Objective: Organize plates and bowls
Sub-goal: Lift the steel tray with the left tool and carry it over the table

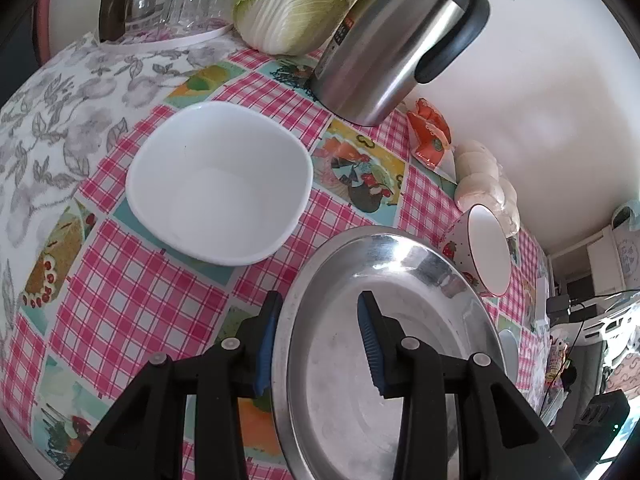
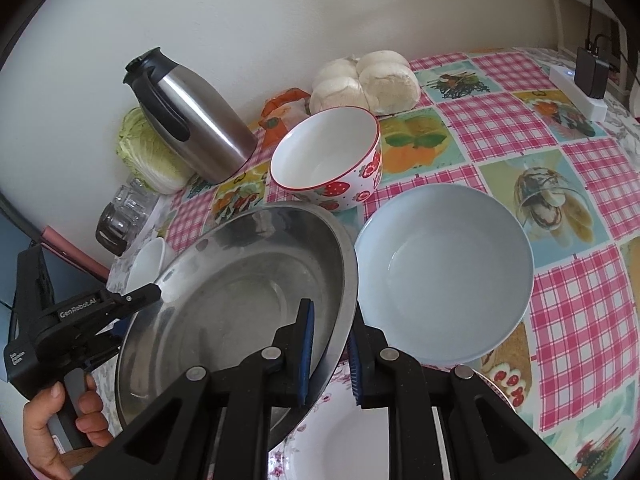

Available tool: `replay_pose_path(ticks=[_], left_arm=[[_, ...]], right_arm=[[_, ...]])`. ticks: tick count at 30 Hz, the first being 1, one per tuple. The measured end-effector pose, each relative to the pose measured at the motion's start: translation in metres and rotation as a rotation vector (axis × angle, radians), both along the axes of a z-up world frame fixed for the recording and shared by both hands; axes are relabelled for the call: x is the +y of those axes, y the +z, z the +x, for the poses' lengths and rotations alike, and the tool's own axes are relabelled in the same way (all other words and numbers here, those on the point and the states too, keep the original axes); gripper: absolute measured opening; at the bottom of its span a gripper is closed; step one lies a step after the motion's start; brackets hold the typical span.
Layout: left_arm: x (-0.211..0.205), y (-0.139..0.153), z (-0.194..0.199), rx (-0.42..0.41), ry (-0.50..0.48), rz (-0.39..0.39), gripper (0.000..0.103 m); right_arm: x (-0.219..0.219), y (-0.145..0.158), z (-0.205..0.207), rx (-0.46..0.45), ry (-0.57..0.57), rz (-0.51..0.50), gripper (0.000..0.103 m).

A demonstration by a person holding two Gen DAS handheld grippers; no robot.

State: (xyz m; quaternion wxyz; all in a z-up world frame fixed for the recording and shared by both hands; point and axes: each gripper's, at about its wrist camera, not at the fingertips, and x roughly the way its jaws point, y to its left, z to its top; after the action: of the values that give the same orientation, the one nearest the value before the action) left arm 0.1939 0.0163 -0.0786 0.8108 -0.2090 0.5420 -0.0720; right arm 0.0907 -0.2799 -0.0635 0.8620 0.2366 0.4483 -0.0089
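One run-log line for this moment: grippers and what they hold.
right gripper: shut on round steel plate rim | left gripper: open, straddling opposite rim | plate: tilted above floral plate

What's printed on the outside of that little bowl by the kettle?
Red strawberries and dots on white, with a red rim: strawberry bowl, clearest in the right wrist view.

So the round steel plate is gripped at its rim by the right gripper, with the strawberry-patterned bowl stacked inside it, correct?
Not quite. The strawberry-patterned bowl stands on the checked tablecloth behind the round steel plate, not inside it, as the right wrist view shows. The right gripper does clamp the rim.
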Motion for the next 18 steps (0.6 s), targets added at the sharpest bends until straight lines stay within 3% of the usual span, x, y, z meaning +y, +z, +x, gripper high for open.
replay_pose_path(ticks=[8,18], left_arm=[[0.005,0.001,0.004,-0.036,0.009,-0.006,0.043],[0.009,-0.011,0.009,-0.016,0.019,-0.018,0.045]], right_arm=[[0.009,-0.005,0.011,0.003,0.014,-0.045,0.018],[0.013,-0.012,0.024,0.003,0.018,-0.072,0.018]])
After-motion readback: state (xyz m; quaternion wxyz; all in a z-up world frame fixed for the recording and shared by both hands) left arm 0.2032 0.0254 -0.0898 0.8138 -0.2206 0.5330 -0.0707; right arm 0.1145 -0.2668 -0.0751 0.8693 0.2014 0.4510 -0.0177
